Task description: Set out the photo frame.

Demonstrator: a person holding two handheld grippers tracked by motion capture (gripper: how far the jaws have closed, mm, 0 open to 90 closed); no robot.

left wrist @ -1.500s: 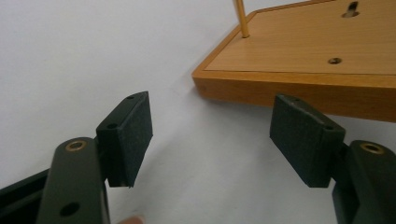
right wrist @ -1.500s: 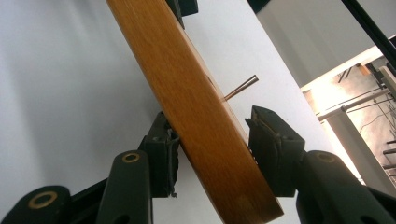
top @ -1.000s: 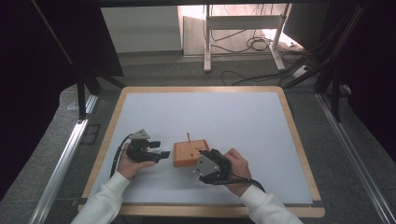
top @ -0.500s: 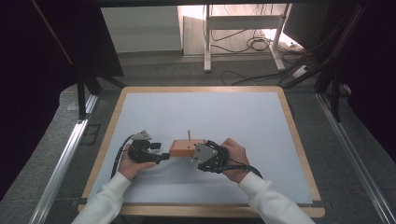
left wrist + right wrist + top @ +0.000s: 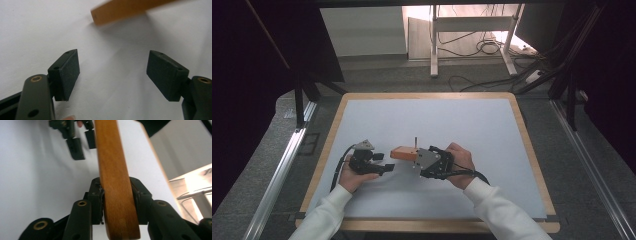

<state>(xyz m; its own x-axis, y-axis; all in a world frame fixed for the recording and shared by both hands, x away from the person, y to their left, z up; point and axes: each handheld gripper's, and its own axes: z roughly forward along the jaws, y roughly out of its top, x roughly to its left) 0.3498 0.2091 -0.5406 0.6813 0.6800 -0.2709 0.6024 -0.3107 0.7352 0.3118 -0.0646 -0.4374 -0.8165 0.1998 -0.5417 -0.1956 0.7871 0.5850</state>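
Right gripper view showed your right gripper [image 5: 117,202], jaws just closing, clamped on the flat orange-brown wooden block [image 5: 113,177] held off the white bench [image 5: 462,125], while your left gripper [image 5: 113,75] waited apart, handover pending.

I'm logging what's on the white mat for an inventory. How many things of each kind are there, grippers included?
Wooden block: 1
Thin pin standing on the block: 1
Grippers: 2, left gripper and right gripper
Total: 4

One wooden block [image 5: 404,153], two hand-held grippers [image 5: 388,167] [image 5: 414,161], one table [image 5: 422,120].
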